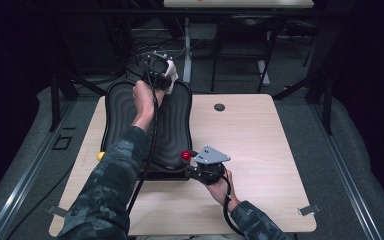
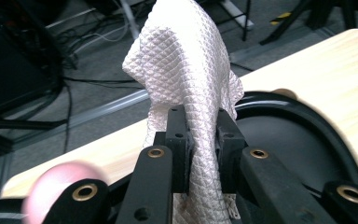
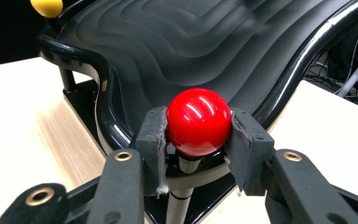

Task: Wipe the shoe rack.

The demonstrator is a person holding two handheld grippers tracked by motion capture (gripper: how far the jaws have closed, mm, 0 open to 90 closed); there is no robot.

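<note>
A black ridged curved board (image 1: 172, 125) lies on the wooden table (image 1: 260, 145); it has a red ball knob (image 1: 186, 155) at its near right corner and a yellow knob (image 1: 100, 156) at its near left. My right gripper (image 1: 192, 161) is shut on the red knob (image 3: 198, 122), one pad on each side. My left gripper (image 1: 167, 75) is at the board's far edge, shut on a white quilted cloth (image 2: 186, 79) that stands up between its jaws. The cloth (image 1: 172, 74) hangs over the far rim of the board (image 2: 298, 135).
A small dark round grommet (image 1: 219, 107) sits in the table at the far centre. Desk legs and cables (image 1: 190, 55) lie on the floor beyond the table. A yellow knob (image 3: 46, 7) stands across the board (image 3: 191, 42). A blurred pink ball (image 2: 58, 179) shows at lower left.
</note>
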